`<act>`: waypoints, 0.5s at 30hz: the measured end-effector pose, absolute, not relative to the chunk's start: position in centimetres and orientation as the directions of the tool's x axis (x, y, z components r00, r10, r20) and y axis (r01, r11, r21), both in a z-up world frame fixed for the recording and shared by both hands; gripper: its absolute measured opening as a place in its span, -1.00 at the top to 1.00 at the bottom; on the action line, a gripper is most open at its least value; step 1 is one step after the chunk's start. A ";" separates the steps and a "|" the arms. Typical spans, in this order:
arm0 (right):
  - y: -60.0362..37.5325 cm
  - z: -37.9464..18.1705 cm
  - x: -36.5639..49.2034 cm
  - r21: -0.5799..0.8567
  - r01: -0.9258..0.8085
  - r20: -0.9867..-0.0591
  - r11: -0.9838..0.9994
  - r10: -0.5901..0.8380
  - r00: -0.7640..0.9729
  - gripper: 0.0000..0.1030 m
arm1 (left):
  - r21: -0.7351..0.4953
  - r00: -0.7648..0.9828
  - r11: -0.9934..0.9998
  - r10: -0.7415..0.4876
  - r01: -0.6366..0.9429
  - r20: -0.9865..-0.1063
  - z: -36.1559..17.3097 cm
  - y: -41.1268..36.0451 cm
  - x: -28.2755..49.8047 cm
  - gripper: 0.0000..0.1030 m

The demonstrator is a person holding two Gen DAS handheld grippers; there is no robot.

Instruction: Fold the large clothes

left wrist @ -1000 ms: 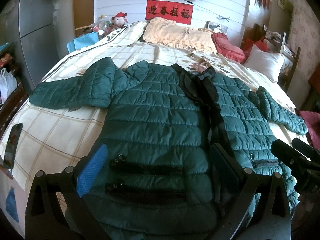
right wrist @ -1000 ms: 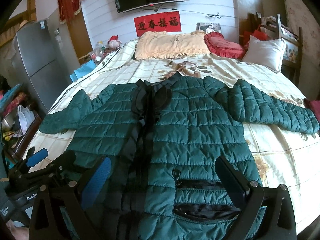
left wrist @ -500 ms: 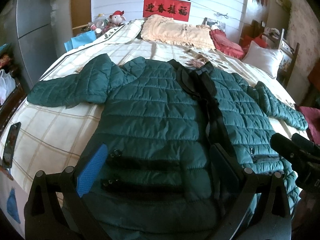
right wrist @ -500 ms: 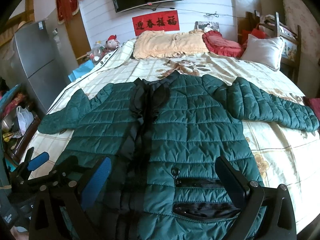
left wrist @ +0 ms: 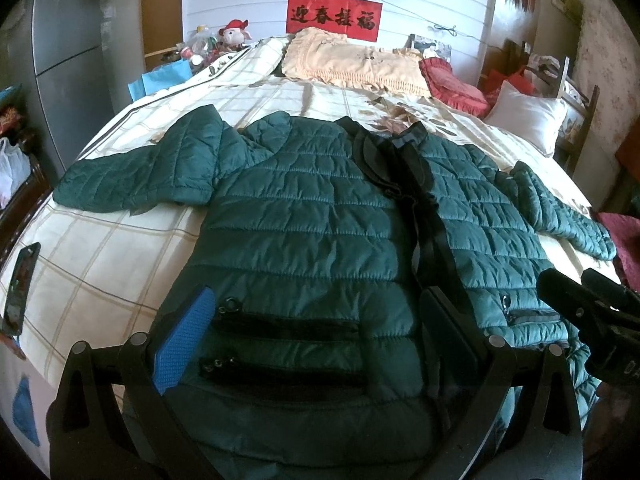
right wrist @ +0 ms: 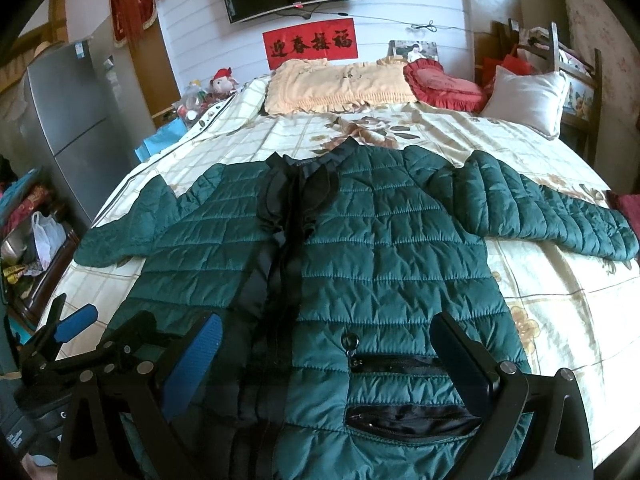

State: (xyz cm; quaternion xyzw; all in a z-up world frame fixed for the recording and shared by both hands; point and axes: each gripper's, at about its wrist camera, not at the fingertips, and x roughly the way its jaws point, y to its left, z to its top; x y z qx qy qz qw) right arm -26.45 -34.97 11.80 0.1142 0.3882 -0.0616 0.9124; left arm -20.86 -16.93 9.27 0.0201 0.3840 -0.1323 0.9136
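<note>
Phone (left wrist: 20,286) at the far left edge of the bed (left wrist: 100,264), then the jacket's left sleeve (left wrist: 140,178) reaching outward across the checked cover. The green quilted jacket (left wrist: 304,232) lies face up and spread flat, hem toward the tongs, collar toward the pillows (left wrist: 352,62), so its long axis runs straight away from both cameras. The left tongs (left wrist: 316,340) hang wide apart over the hem at the left pocket zips, holding nothing. Right of the dark front placket (right wrist: 280,272), the right tongs (right wrist: 328,364) also stand wide and empty over the right pocket (right wrist: 408,420). The right sleeve (right wrist: 552,216) stretches farthest right, toward the white cushion (right wrist: 524,96). Each sleeve lies well off to the outer side of its own tongs, so the left hand is likely nearer the left sleeve, the right hand nearer the right.

Against the frames a second ago, both views sit slightly farther back from the hem; the jacket itself has not shifted.
</note>
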 end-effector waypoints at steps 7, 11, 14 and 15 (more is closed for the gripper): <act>-35.1 11.3 -26.2 0.146 0.209 -0.731 0.967 -0.037 0.681 -1.00 | -0.064 0.669 0.964 -0.226 0.258 -0.708 9.0 -17.0 -20.9 -0.99; -35.1 11.1 -26.1 0.151 0.207 -0.728 0.967 -0.033 0.685 -1.00 | -0.066 0.670 0.964 -0.227 0.257 -0.707 9.0 -17.0 -20.9 -0.99; -35.1 10.8 -25.9 0.160 0.208 -0.725 0.965 -0.028 0.688 -1.00 | -0.065 0.669 0.964 -0.227 0.258 -0.708 9.0 -17.0 -20.9 -0.99; -35.0 10.7 -25.9 0.163 0.208 -0.726 0.964 -0.026 0.688 -1.00 | -0.063 0.669 0.964 -0.225 0.258 -0.708 9.0 -17.1 -20.8 -0.99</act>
